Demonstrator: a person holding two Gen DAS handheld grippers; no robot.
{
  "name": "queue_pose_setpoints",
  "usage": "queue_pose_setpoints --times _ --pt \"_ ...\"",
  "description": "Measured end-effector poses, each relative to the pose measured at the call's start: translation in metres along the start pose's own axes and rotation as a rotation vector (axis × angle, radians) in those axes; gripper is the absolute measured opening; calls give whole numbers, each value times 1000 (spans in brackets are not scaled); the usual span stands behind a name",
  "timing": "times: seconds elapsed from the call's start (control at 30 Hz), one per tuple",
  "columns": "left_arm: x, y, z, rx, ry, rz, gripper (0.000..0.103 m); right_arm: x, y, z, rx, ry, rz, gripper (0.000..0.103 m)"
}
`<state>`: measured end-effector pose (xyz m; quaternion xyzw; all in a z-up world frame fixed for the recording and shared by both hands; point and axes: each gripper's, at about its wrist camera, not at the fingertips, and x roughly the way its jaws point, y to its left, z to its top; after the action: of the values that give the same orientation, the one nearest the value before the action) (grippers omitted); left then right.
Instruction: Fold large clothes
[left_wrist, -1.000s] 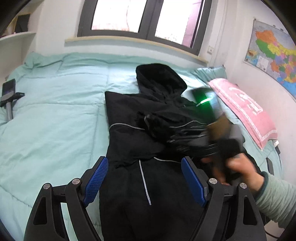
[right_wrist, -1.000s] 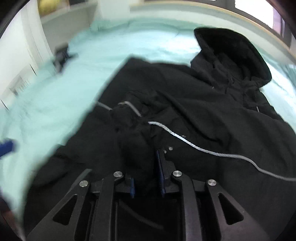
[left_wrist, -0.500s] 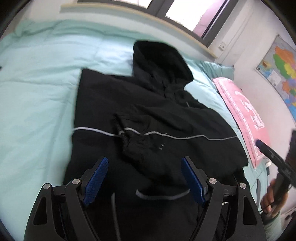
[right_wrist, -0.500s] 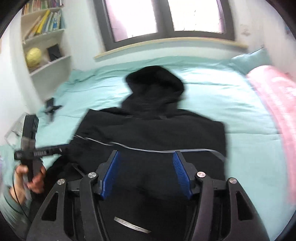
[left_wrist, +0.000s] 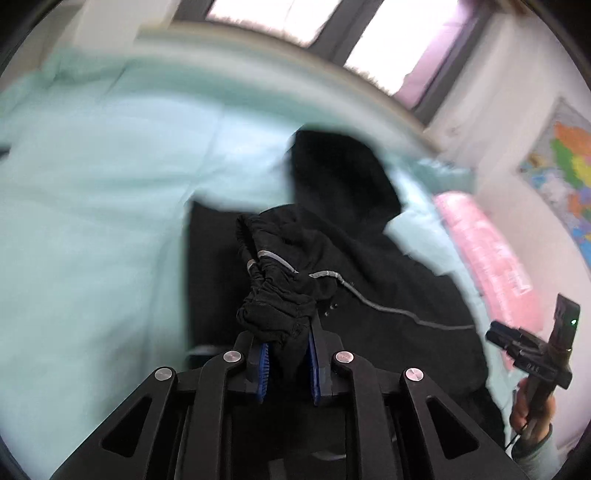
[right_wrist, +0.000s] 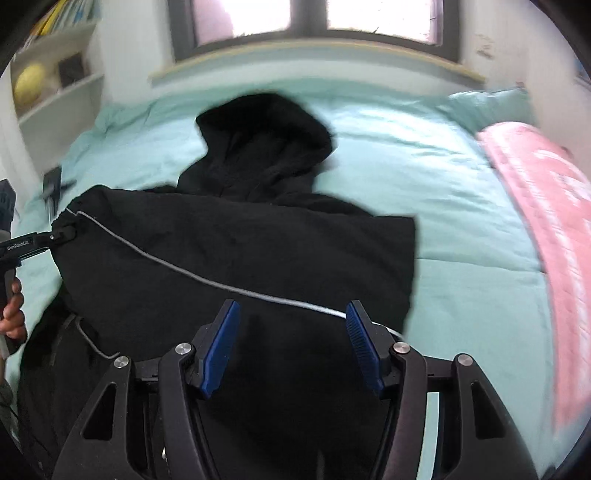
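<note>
Pinching the cuff (left_wrist: 275, 314), left gripper (left_wrist: 286, 363) jaws have just closed to fold the sleeve; right gripper (right_wrist: 291, 347) jaws spread, empty, above the jacket (right_wrist: 236, 254).

Black hooded jacket (right_wrist: 240, 236) with a thin silver stripe; mint-green quilt (right_wrist: 461, 221); pink pillow (right_wrist: 546, 206).

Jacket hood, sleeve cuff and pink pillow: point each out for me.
jacket hood (right_wrist: 264, 129), right wrist view, middle of the hood.
sleeve cuff (left_wrist: 277, 314), left wrist view, bunched elastic end.
pink pillow (right_wrist: 546, 206), right wrist view, top face.
</note>
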<state>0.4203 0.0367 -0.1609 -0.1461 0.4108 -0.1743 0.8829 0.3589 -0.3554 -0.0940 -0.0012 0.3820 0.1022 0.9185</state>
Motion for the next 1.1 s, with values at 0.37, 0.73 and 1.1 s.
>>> queue_pose_setpoints --times 0.37,0.73,1.1 --pt "-26 -24 -23 192 -44 226 34 43 11 6 -54 130 -6 64" --pt "26 -78 8 264 44 105 61 112 33 58 -39 155 -59 63" --pt "80 -59 -7 265 114 213 59 118 6 33 90 147 40 65"
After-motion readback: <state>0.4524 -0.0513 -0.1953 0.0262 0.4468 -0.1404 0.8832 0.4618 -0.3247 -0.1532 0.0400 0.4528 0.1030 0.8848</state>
